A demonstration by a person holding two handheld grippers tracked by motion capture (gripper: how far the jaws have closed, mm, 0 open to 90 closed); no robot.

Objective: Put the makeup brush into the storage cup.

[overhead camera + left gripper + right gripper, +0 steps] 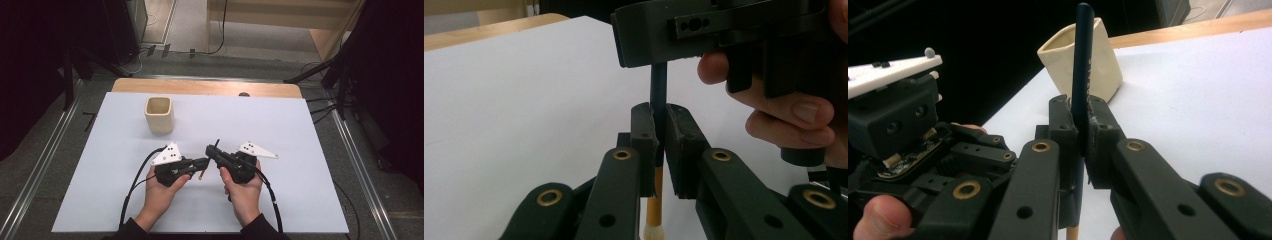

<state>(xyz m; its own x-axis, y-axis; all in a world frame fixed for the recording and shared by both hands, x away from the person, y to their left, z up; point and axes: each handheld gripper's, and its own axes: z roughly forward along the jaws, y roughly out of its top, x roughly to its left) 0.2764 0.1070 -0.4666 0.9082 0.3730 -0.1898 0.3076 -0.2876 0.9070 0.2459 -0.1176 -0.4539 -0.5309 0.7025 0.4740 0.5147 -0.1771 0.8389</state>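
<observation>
White sheeting covers the table, with a strip of bare wood along the far edge and dark curtains to either side; a cream cup stands upright on the far left part of the sheet, well apart from the hands.

Near the front edge a person's two hands hold the tools tip to tip; the left gripper points to the right and the right gripper points left, the two nearly meeting at the middle of the table.

Between them is a slim paintbrush with a dark handle, an orange-yellow band and a pale tuft at one end; in the left gripper view the fingers are pinched narrow on the dark handle, with the tuft below them and the handle running up into the other tool; in the right gripper view its own fingers are likewise clamped tight on the same handle, whose dark end rises in front of the cup; both tools thus grip the brush at once, held above the sheet, roughly mid-table.
</observation>
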